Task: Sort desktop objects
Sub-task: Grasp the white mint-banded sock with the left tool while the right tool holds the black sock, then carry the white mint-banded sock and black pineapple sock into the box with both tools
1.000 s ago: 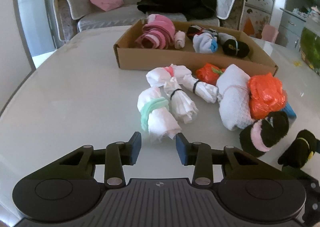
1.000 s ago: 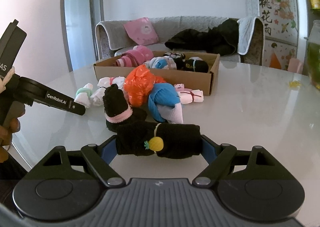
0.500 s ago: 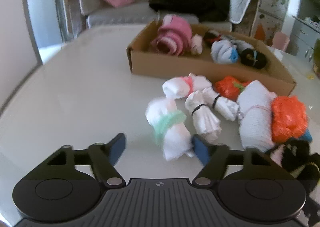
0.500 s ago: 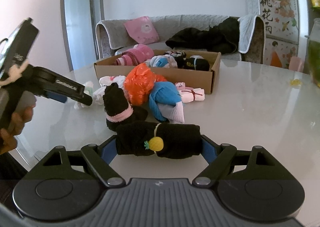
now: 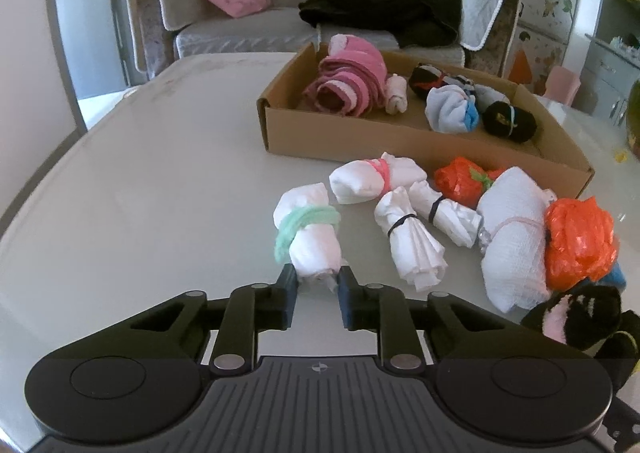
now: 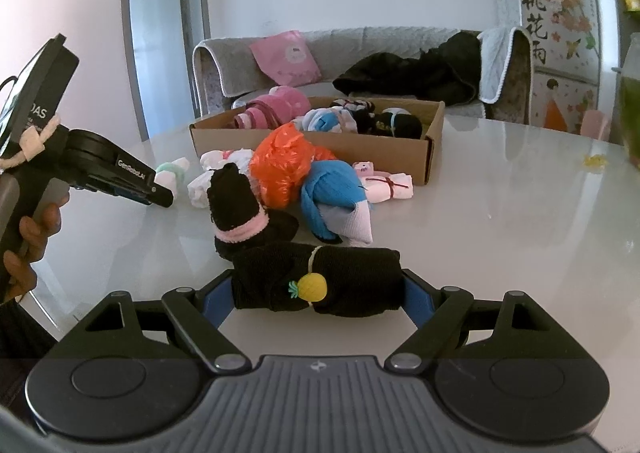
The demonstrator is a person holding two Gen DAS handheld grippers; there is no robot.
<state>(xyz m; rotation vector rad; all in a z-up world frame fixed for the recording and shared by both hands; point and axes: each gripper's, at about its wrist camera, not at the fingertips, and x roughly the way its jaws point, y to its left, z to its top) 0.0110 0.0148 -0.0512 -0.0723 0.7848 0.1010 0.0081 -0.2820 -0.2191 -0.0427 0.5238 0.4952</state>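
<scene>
Left gripper [image 5: 317, 280] pinches the near end of the white roll with the green band [image 5: 308, 231] on the table [image 5: 140, 193], while the right gripper [image 6: 318, 293] clamps the black roll with the pineapple charm [image 6: 320, 281] endwise. Beyond lie 3 more white bundles [image 5: 404, 209], a white towel roll [image 5: 514, 233] and an orange bag [image 5: 578, 241], crowding the front of the cardboard box [image 5: 360, 141]. Past it stands a sofa [image 5: 240, 29].

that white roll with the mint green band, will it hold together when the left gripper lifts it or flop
The white roll looks like soft cloth, so probably light and squashy. Its mint band should keep it bundled. The left gripper pinches only the loose end, so it may droop.
</scene>
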